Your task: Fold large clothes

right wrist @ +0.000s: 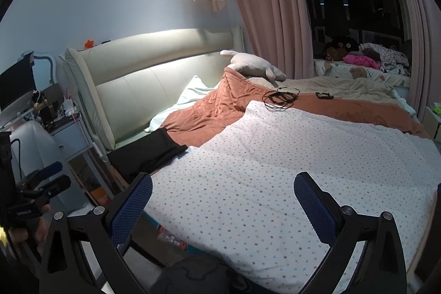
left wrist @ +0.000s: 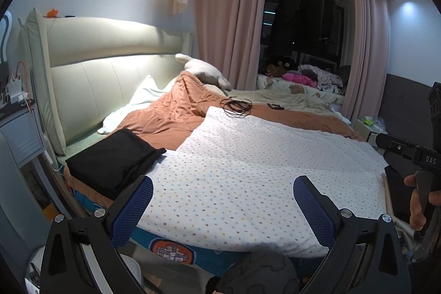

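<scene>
Left wrist view: the black garment (left wrist: 115, 159) lies folded flat on the bed (left wrist: 82, 148) near the headboard (left wrist: 110, 73), its right edge touching the dotted quilt (left wrist: 248, 170). It appears to be soft, light cloth that will sag and slip when lifted; a hold at two corners or along one edge should keep it spread. The left gripper (left wrist: 222, 192) hovers over the near edge of the quilt, fingers spread wide, holding nothing. A hand (left wrist: 417, 200) at the right edge grips the other tool's handle.

Right wrist view: the right gripper (right wrist: 222, 190) is level with the left, also over the quilt, fingers wide and empty. The garment is ahead and left, well apart from both grippers.
</scene>
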Demonstrator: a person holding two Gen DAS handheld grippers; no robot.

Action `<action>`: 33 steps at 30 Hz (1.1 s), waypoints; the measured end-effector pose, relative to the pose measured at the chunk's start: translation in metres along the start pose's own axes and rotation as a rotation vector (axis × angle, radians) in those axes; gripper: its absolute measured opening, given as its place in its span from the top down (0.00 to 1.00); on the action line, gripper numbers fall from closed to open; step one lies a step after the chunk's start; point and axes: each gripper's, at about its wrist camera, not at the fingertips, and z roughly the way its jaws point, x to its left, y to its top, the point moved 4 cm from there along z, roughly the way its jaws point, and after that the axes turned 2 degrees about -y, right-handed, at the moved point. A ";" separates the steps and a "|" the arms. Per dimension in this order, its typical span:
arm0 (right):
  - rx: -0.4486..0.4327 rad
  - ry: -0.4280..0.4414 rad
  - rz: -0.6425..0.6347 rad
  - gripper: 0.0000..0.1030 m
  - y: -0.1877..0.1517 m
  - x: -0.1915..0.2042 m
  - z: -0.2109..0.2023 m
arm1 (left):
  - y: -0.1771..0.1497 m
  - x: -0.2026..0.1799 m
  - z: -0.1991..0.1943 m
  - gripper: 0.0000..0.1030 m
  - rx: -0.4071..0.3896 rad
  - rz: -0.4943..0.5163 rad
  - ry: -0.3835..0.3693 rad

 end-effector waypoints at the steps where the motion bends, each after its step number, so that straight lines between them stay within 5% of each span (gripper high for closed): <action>1: -0.006 -0.008 -0.005 0.00 -0.003 -0.001 -0.005 | -0.003 -0.004 -0.005 0.01 -0.004 0.005 -0.003; 16: -0.081 -0.097 0.001 0.00 -0.074 -0.005 -0.094 | -0.057 -0.038 -0.060 0.01 -0.044 0.048 -0.044; 33: -0.091 -0.166 -0.008 0.00 -0.141 0.007 -0.128 | -0.113 -0.046 -0.081 0.01 -0.056 0.052 -0.071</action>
